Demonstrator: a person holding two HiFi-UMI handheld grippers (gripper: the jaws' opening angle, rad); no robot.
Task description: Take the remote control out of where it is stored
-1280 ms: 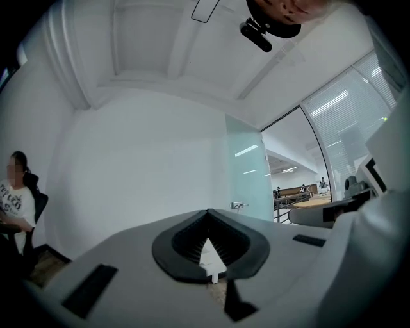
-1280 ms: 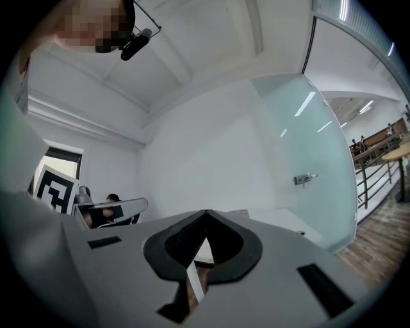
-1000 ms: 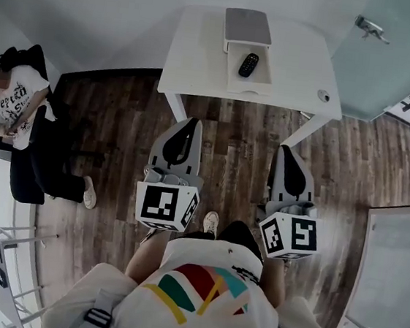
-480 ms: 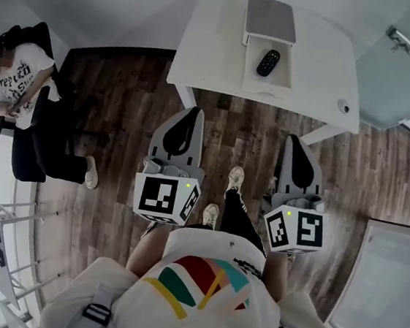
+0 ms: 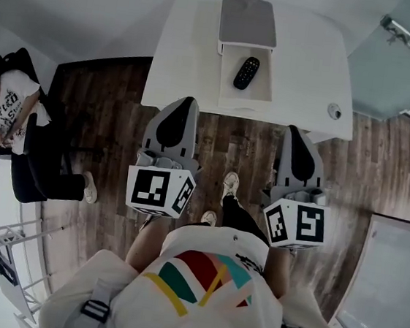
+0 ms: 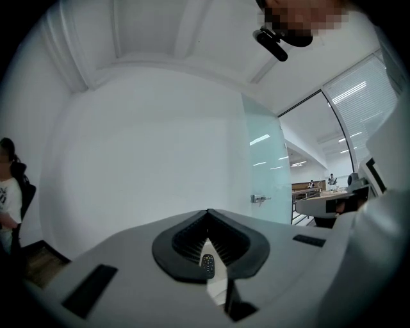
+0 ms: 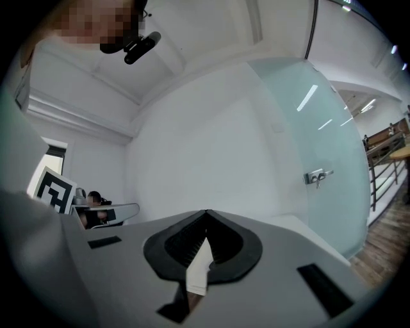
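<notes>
A black remote control (image 5: pixel 245 72) lies in the open white drawer (image 5: pixel 265 85) of a small grey-topped unit (image 5: pixel 248 21) at the back of a white table (image 5: pixel 181 54). In the head view my left gripper (image 5: pixel 182 103) is at the table's front edge, left of the drawer, its jaws shut and empty. My right gripper (image 5: pixel 300 132) is by the front edge to the drawer's right, also shut and empty. In the left gripper view the remote (image 6: pixel 207 264) shows through the slit below the closed left gripper (image 6: pixel 207 212). The right gripper (image 7: pixel 206 213) shows closed there too.
A small round object (image 5: pixel 334 110) sits on the table's right corner. A person (image 5: pixel 12 112) sits at the far left on the wooden floor (image 5: pixel 108 112). A glass door with a handle (image 5: pixel 397 31) stands at the right, a white panel (image 5: pixel 391 276) lower right.
The person holding the grippers has stepped toward the table. Both grippers, still shut, have come from over the floor up to the table's front edge.
</notes>
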